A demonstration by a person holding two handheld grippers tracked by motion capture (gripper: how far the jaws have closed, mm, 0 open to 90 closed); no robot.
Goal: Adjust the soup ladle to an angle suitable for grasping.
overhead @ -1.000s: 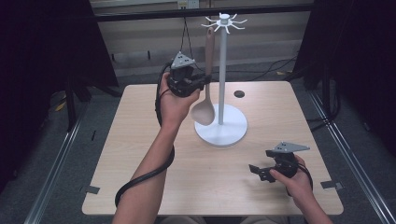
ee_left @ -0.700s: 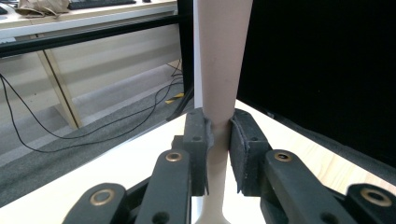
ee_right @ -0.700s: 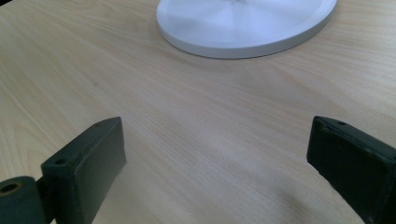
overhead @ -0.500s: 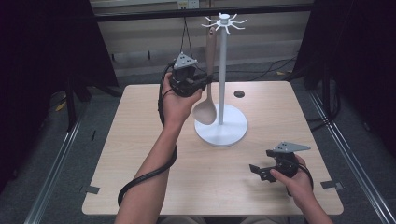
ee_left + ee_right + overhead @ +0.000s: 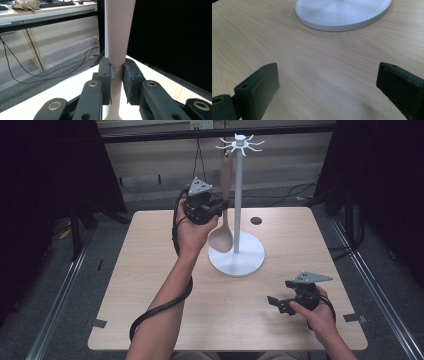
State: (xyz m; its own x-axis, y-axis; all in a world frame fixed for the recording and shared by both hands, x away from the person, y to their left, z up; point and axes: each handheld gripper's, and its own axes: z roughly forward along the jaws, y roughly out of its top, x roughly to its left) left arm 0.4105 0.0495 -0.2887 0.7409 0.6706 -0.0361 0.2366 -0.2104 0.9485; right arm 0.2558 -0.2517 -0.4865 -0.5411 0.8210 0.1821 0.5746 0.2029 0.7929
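A beige spoon (image 5: 223, 227) hangs bowl-down from a hook at the top of the white stand (image 5: 238, 205), whose round base (image 5: 240, 262) rests on the table. My left gripper (image 5: 212, 212) is raised beside the pole and shut on the spoon's handle (image 5: 117, 50), its pads pressing both sides. My right gripper (image 5: 274, 302) rests low near the front right of the table, open, with only bare wood between its jaws; ahead of it lies the stand's base (image 5: 342, 12).
The light wooden table (image 5: 150, 285) has a small dark round mark (image 5: 256, 220) behind the stand. A black cable (image 5: 165, 307) trails along the left forearm. Dark curtains and metal rails flank the table.
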